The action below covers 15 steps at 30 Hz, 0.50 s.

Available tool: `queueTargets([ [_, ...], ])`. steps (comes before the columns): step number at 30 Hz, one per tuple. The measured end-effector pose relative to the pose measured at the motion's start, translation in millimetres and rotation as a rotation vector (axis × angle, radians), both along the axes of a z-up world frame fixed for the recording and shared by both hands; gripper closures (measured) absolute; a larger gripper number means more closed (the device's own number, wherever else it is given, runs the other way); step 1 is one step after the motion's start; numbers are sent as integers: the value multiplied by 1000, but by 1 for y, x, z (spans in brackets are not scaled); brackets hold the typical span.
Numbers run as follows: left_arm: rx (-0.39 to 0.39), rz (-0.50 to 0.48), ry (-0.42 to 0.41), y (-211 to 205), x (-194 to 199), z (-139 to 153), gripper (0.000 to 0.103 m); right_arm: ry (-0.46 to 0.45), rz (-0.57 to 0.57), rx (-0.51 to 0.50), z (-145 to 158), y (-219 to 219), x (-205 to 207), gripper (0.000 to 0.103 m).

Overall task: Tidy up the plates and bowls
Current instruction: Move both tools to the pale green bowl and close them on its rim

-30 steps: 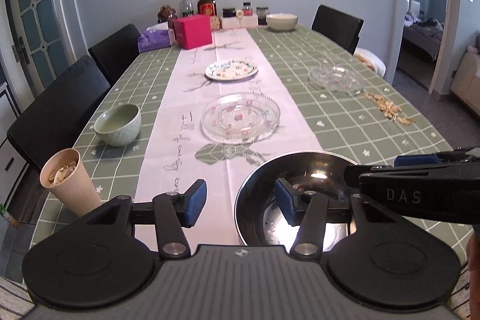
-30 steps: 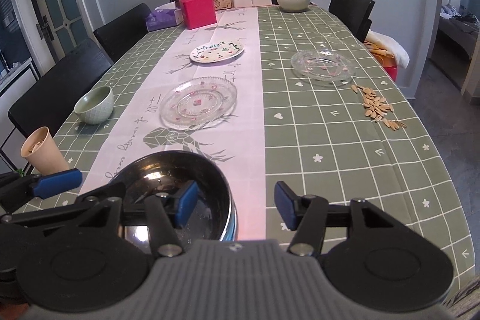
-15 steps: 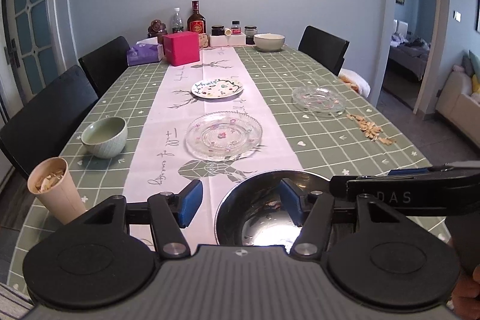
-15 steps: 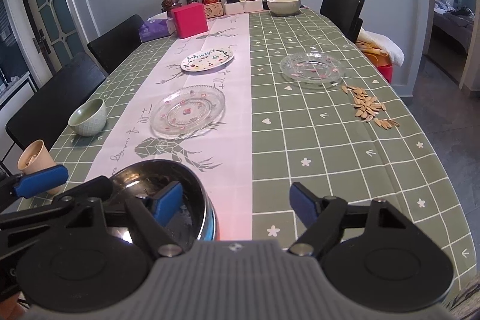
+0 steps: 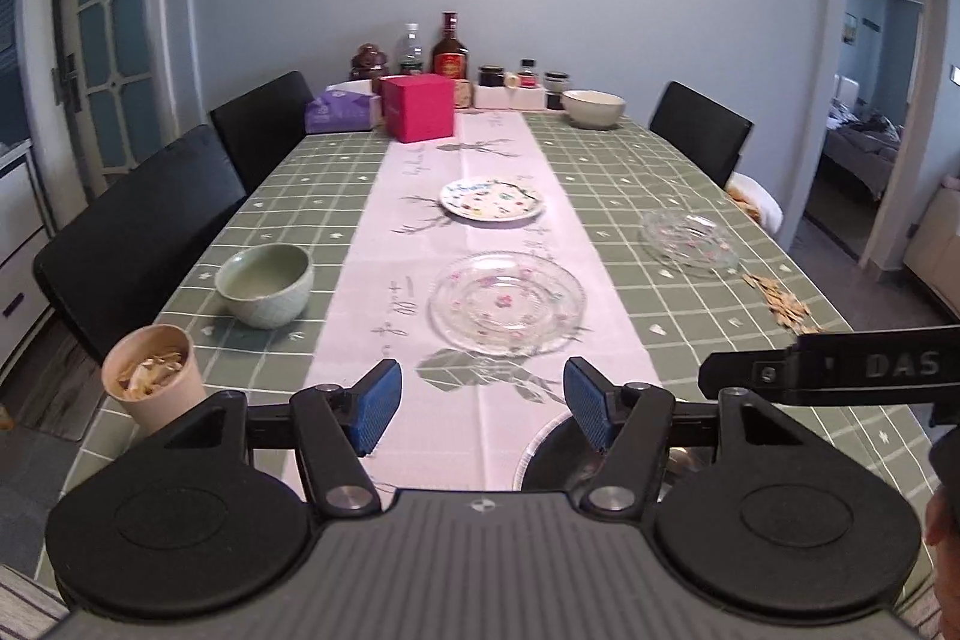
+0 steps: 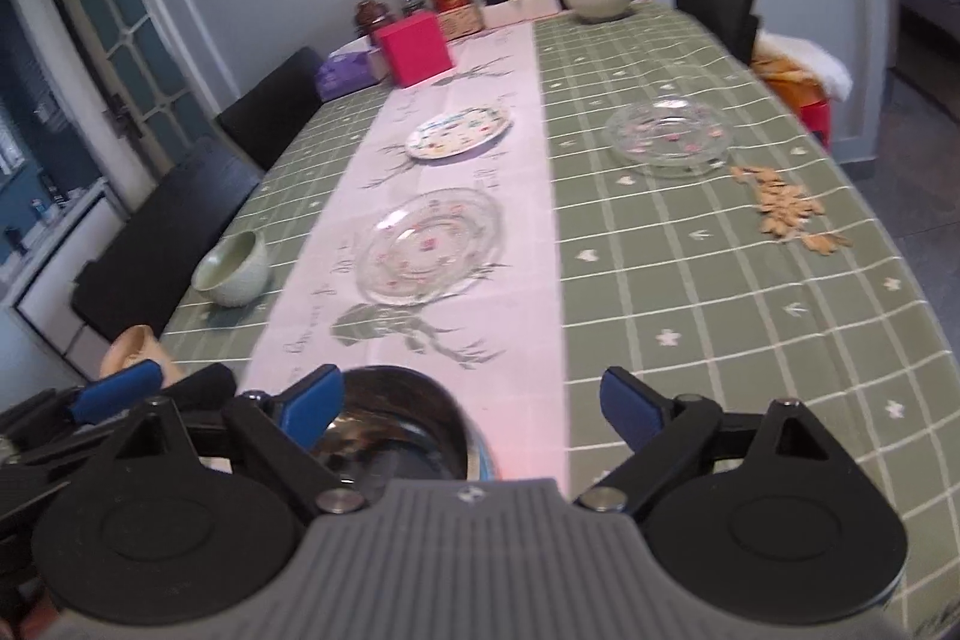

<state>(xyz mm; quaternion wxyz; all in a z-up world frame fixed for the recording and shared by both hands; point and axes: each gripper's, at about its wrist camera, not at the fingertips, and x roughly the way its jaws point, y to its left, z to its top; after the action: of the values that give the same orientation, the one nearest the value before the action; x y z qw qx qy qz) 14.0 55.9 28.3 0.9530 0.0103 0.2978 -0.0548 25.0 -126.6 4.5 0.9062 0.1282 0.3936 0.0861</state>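
Both claws, left claw [image 5: 477, 409] and right claw [image 6: 471, 406], are spreading wider with nothing pinched, above the steel bowl [image 6: 408, 421] on the worktop [image 6: 720, 280].

On the table [image 5: 690, 196], a glass plate [image 5: 507, 301] lies on the centre runner [image 5: 420, 232], with a patterned plate [image 5: 491, 199] behind it and a metal bowl [image 6: 396, 418] at the near edge. Left of the runner sit a small bowl [image 5: 265, 285] and, nearer, a paper cup [image 5: 157, 376]. Right of it lies a glass dish [image 5: 690, 241] with scattered seeds [image 5: 780, 304] just before it.
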Motion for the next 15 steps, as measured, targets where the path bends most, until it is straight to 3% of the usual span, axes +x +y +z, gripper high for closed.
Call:
queueTargets([
  [5,56,20,-36,15,5,16,30,41,97,72,12,11,22,12],
  [11,20,102,-61,40,18,45,30,65,127,111,15,20,39,12],
  [15,12,100,-96,55,25,66,30,126,149,184,11,26,51,12],
])
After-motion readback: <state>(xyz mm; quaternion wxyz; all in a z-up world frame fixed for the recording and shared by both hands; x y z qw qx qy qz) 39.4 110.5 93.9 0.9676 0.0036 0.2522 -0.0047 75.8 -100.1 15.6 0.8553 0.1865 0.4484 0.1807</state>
